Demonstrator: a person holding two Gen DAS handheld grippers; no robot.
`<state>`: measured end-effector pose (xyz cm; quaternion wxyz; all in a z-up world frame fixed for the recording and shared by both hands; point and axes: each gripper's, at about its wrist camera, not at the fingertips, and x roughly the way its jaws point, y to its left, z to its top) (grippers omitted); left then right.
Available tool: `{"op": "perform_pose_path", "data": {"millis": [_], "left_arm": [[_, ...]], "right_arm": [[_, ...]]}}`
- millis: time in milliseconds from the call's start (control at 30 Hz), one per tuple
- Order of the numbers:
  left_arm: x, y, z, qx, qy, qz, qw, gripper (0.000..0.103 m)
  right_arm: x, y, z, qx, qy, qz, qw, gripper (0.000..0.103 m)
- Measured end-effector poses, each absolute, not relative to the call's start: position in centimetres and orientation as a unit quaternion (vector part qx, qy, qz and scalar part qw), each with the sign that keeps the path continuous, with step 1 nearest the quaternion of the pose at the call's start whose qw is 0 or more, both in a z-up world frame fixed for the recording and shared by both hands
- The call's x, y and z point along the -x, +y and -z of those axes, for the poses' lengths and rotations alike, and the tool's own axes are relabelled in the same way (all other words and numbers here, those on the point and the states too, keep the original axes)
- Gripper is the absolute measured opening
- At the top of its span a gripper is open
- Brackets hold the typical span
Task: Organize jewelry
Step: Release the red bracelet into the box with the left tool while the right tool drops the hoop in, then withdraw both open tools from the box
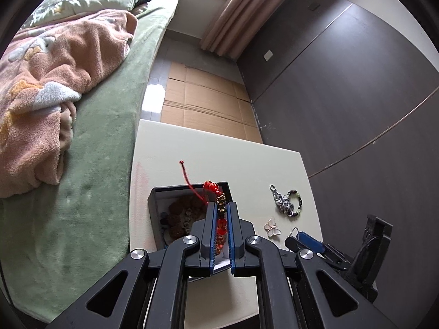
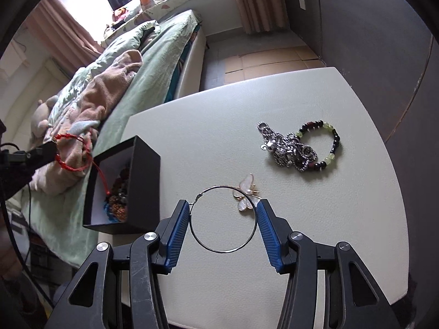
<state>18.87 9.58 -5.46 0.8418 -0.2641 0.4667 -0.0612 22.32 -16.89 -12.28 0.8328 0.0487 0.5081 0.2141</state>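
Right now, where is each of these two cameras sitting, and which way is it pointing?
Left wrist view: on the left gripper, looking along its fingers, shut on a red bracelet above the black box.
Right wrist view: on the right gripper, looking down at the table, its fingers either side of a wire hoop.
Both show the box, butterfly clip, bead bracelet and bed.

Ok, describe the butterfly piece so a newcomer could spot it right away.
Start at the white table beside the bed, then the black box on it. Right of the box, near the thin wire hoop between the right hand-held gripper fingers, lies the butterfly piece: pale pearly wings, gold body, unlike the dark beaded bracelet farther back.
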Motion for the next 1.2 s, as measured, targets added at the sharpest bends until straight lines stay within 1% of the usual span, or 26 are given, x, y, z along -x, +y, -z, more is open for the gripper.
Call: {"op": "perform_pose_path", "data": {"millis": [167, 233, 267, 300, 333, 367, 667, 767, 800, 833, 867, 900, 933, 967, 1033, 1067, 1100, 1200], "left_arm": [[-19.3, 10.2, 8.4, 0.284, 0.518, 0.057, 0.805, 0.008], [-18.9, 10.5, 8.7, 0.285, 0.519, 0.05, 0.804, 0.02], [-18.6, 10.8, 8.6, 0.287, 0.516, 0.048, 0.805, 0.044], [-18.3, 11.1, 8.5, 0.29, 0.511, 0.046, 0.808, 0.073], [-17.9, 11.5, 8.3, 0.295, 0.503, 0.044, 0.811, 0.081], [-17.4, 11.9, 8.0, 0.299, 0.493, 0.04, 0.816, 0.084], [-15.1, 15.8, 7.0, 0.314, 0.476, -0.003, 0.822, 0.084], [-14.5, 16.3, 6.9, 0.316, 0.474, -0.012, 0.822, 0.084], [-14.4, 16.4, 6.8, 0.316, 0.473, -0.013, 0.822, 0.084], [-14.4, 16.4, 6.7, 0.315, 0.472, -0.013, 0.823, 0.084], [-14.3, 16.3, 6.7, 0.312, 0.472, -0.013, 0.825, 0.084], [-14.3, 16.2, 6.6, 0.309, 0.471, -0.013, 0.826, 0.084], [-14.3, 16.0, 6.5, 0.306, 0.47, -0.012, 0.828, 0.084], [-14.3, 15.8, 6.5, 0.304, 0.468, -0.011, 0.83, 0.085], [-14.5, 15.4, 6.4, 0.3, 0.465, -0.009, 0.833, 0.09], [-14.6, 15.2, 6.4, 0.299, 0.464, -0.007, 0.834, 0.098], [-14.8, 14.9, 6.3, 0.299, 0.461, -0.004, 0.835, 0.103], [-15.2, 13.7, 6.2, 0.295, 0.455, 0.012, 0.84, 0.103]], "right_arm": [[-22.2, -14.7, 10.2, -0.06, 0.495, -0.243, 0.832, 0.052], [-22.1, -13.7, 9.5, -0.063, 0.49, -0.255, 0.831, 0.052], [-22.1, -13.2, 9.2, -0.064, 0.488, -0.262, 0.83, 0.052], [-21.8, -12.9, 8.9, -0.066, 0.487, -0.267, 0.829, 0.052], [-21.7, -12.5, 8.7, -0.068, 0.486, -0.273, 0.828, 0.052], [-21.7, -12.0, 8.6, -0.07, 0.485, -0.278, 0.826, 0.052], [-21.8, -7.2, 8.0, -0.078, 0.488, -0.322, 0.807, 0.052], [-22.2, -5.9, 8.1, -0.105, 0.49, -0.346, 0.793, 0.053], [-22.4, -5.7, 8.2, -0.118, 0.495, -0.352, 0.785, 0.055], [-22.6, -5.5, 8.4, -0.125, 0.504, -0.353, 0.778, 0.068], [-22.7, -5.5, 8.5, -0.128, 0.509, -0.352, 0.775, 0.076], [-22.6, -5.6, 8.5, -0.13, 0.508, -0.35, 0.776, 0.091], [-22.6, -5.9, 8.4, -0.13, 0.502, -0.347, 0.781, 0.095], [-22.4, -6.3, 8.2, -0.128, 0.498, -0.343, 0.787, 0.095], [-22.3, -7.4, 8.1, -0.126, 0.494, -0.335, 0.792, 0.095], [-22.2, -8.1, 8.0, -0.128, 0.492, -0.329, 0.796, 0.095], [-22.1, -8.9, 7.9, -0.129, 0.489, -0.32, 0.801, 0.095], [-21.7, -11.8, 7.4, -0.134, 0.474, -0.296, 0.819, 0.097]]}}
